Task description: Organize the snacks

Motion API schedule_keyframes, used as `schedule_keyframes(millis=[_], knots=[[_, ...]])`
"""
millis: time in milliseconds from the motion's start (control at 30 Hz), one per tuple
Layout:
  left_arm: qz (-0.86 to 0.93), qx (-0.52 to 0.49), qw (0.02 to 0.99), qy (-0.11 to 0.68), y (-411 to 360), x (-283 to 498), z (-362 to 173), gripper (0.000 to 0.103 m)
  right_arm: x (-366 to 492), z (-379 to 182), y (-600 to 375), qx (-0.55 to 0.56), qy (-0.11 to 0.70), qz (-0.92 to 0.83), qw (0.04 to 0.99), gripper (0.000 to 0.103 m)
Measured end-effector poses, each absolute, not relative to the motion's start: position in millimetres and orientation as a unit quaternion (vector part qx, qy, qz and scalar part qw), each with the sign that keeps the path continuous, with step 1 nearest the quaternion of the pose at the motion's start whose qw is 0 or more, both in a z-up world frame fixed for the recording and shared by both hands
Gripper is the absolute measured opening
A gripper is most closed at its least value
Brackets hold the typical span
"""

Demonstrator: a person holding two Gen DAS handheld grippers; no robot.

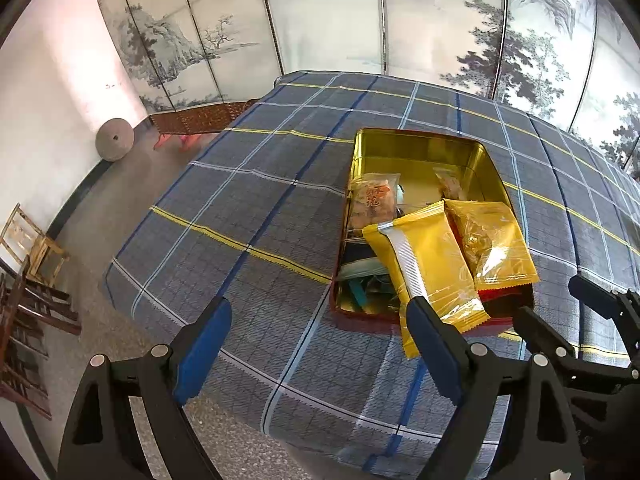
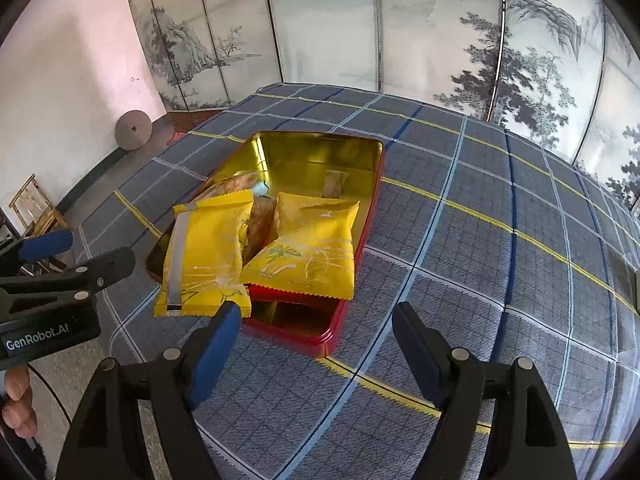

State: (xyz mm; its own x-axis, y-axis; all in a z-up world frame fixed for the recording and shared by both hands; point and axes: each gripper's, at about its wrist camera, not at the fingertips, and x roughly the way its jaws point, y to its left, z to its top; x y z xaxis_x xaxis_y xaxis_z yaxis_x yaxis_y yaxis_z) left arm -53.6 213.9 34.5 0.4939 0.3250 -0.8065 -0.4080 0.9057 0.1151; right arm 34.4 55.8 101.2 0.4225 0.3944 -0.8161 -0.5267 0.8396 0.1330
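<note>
A red tin with a gold inside (image 1: 420, 148) (image 2: 320, 152) sits on the plaid tablecloth. Two yellow snack packets lie across its near end: one with a silver strip (image 1: 432, 264) (image 2: 208, 256) overhangs the rim, the other (image 1: 492, 244) (image 2: 308, 256) rests beside it. Smaller clear-wrapped snacks (image 1: 372, 200) lie deeper inside. My left gripper (image 1: 320, 320) is open and empty, its right finger close to the strip packet's corner. My right gripper (image 2: 316, 324) is open and empty, just in front of the tin's near edge. It also shows in the left wrist view (image 1: 560, 300).
The blue-grey plaid cloth (image 1: 260, 220) (image 2: 480, 260) covers the table, whose left edge drops to the floor. A painted folding screen (image 1: 360, 20) stands behind. Wooden stools (image 1: 32, 248) and a round stone (image 1: 114, 140) are by the left wall.
</note>
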Motion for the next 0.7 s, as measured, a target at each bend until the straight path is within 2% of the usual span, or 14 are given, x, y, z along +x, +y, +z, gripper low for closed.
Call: schedule_keyframes(millis=[700], knots=[[0.196,-0.05,0.866,0.456,212.0,-51.4,34.3,0.087,32.7,100.3,58.3,-0.081,0.463,0.276,0.838,0.08]])
